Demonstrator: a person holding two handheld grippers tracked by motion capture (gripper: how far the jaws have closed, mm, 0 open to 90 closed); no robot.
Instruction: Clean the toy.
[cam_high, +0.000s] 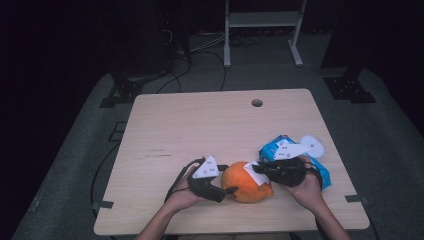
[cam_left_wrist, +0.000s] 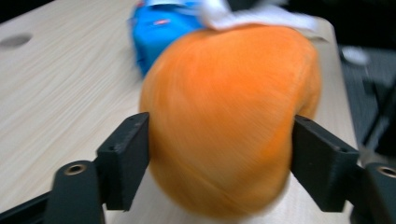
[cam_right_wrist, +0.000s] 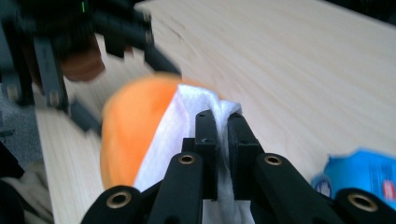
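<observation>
A pale wooden table (cam_high: 200, 125) with a round hole near its far edge takes up the middle of the high view, with dark floor around it. At the lower centre of that view lies a round, soft orange plush ball (cam_high: 245, 181) resting on the tabletop, with a person's two forearms coming up from the bottom edge on either side of it.

The left gripper (cam_high: 225, 191), at the lower left of the ball, has its black jaws spread on either side of the ball. In the left gripper view the orange ball (cam_left_wrist: 229, 121) sits between the two jaws and reaches both inner faces; whether they press on it cannot be told.

The right gripper (cam_high: 261, 169), at the ball's upper right, has its jaws pressed together on a white tissue wipe (cam_right_wrist: 187, 121) that drapes over the top of the ball.

Behind the right hand, at the right of the high view, lies a blue plastic wipes packet (cam_high: 272, 146) with a white round lid flap (cam_high: 312, 145). What it contains cannot be seen.
</observation>
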